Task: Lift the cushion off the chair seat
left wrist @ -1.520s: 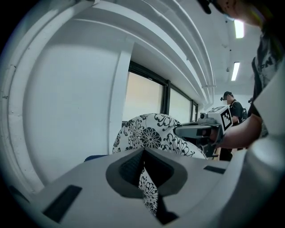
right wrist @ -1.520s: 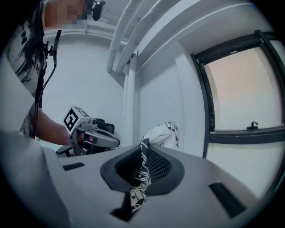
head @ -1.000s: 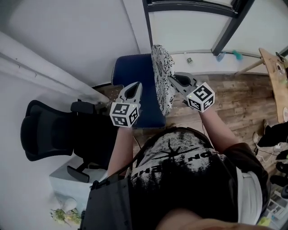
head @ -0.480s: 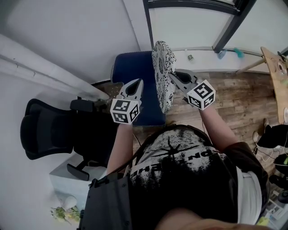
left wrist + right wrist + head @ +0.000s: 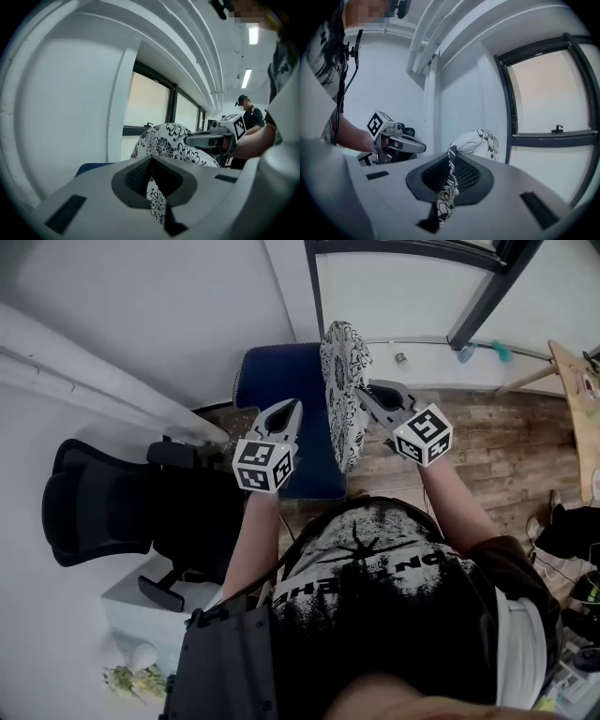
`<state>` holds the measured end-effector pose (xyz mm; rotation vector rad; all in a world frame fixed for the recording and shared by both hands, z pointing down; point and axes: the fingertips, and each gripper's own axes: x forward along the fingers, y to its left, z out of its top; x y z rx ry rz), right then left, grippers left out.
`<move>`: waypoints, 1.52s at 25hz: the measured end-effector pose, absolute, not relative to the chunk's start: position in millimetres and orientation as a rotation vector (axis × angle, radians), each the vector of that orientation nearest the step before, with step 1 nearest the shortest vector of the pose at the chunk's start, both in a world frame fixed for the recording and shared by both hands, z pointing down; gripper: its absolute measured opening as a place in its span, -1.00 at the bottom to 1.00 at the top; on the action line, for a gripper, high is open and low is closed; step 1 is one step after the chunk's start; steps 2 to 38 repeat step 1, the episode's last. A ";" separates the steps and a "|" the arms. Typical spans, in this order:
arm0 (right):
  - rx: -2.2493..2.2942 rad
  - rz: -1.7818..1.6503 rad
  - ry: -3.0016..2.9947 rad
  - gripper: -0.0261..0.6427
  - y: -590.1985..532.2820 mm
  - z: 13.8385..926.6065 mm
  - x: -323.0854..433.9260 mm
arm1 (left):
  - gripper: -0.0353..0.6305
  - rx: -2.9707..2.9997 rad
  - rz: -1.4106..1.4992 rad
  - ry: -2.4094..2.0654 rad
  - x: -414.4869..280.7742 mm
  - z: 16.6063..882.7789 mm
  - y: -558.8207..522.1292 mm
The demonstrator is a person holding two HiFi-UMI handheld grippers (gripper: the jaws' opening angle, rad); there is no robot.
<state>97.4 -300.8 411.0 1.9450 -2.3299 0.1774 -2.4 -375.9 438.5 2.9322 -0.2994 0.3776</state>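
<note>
A black-and-white floral cushion (image 5: 341, 390) hangs on edge in the air above the blue chair seat (image 5: 277, 381). My right gripper (image 5: 360, 392) is shut on its right border, and a fold of the patterned fabric (image 5: 449, 187) is pinched between the jaws. My left gripper (image 5: 292, 409) hovers over the seat to the left of the cushion, apart from it. Its jaws stand together with nothing in them. The cushion (image 5: 171, 140) shows beyond them through a narrow slit, with the right gripper (image 5: 202, 138) on its far side.
A black office chair (image 5: 94, 512) stands at the left beside the blue one. A white wall and a dark-framed window (image 5: 469, 306) rise behind the seat. Wooden floor (image 5: 497, 442) lies to the right, with a wooden tabletop edge (image 5: 581, 395) at the far right.
</note>
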 end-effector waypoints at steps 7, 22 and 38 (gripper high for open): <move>1.945 0.177 -2.330 -0.83 -300.0 411.7 97.5 | -0.86 2.934 0.377 -0.301 -2.6 438.8 -375.1; 1.945 0.177 -2.330 -0.83 -300.0 411.7 97.5 | -0.86 2.934 0.377 -0.301 -2.6 438.8 -375.1; 1.945 0.177 -2.330 -0.83 -300.0 411.7 97.5 | -0.86 2.934 0.377 -0.301 -2.6 438.8 -375.1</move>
